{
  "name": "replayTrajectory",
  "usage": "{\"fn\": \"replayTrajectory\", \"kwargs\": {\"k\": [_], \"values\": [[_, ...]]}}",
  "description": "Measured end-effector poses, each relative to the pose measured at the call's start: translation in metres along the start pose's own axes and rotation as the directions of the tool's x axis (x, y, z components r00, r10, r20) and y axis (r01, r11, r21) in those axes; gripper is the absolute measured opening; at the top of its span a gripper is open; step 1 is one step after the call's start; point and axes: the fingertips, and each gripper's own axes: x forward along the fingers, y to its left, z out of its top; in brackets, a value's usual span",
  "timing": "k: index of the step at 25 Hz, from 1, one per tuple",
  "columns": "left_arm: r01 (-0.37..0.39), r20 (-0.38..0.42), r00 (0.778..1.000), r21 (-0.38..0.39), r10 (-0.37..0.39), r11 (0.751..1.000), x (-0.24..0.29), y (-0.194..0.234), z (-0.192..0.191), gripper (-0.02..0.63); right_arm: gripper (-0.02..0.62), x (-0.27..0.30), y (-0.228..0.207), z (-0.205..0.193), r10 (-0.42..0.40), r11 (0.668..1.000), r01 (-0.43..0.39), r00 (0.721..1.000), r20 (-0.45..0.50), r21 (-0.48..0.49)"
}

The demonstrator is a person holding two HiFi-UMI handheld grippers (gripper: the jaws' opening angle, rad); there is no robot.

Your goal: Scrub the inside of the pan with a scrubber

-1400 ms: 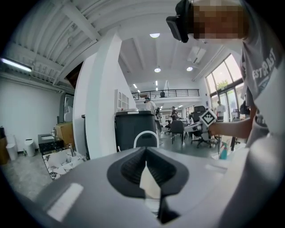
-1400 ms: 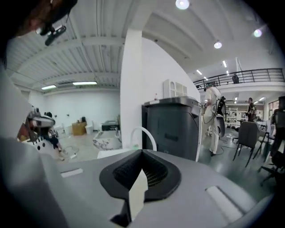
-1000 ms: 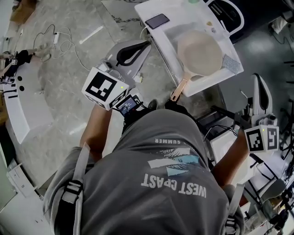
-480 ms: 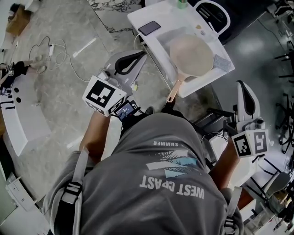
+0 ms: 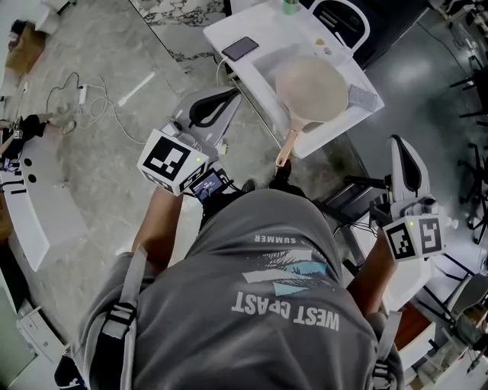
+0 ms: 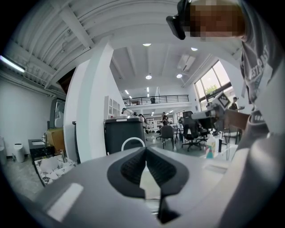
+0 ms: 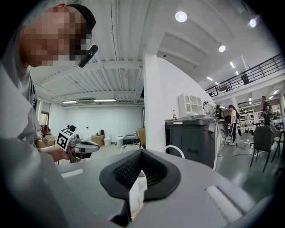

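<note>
A beige pan [image 5: 309, 85] with a copper-coloured handle lies in the white sink tray [image 5: 335, 126] ahead of me in the head view. Just right of the pan, a grey scrubber [image 5: 364, 97] rests on the tray. My left gripper [image 5: 231, 94] is held level, short of the table's near left side, jaws shut and empty [image 6: 145, 150]. Off to the right of the table, my right gripper [image 5: 399, 145] also has its jaws shut on nothing [image 7: 141, 152]. Neither gripper view shows the pan or the scrubber.
A dark phone [image 5: 240, 48] lies on the white table's left part, and a green bottle [image 5: 290, 6] stands at its far edge. A dark bin [image 6: 124, 133] stands beyond. Cables [image 5: 84, 99] trail over the floor at left, by a curved white bench [image 5: 30, 206].
In the head view the table with the pan has slid up and left. The right gripper has moved left, nearer the table. The left gripper has shifted only slightly.
</note>
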Motion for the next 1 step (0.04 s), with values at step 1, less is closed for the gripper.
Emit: {"fn": "replayTrajectory", "kwargs": {"k": [1], "values": [[0.001,0.000,1.000,0.000,-0.001,1.000,-0.0002,-0.0015,0.0009,0.002,0.000,-0.0023,-0.0002,0.0005,-0.002,1.000,0.002,1.000,0.001,0.000]]}}
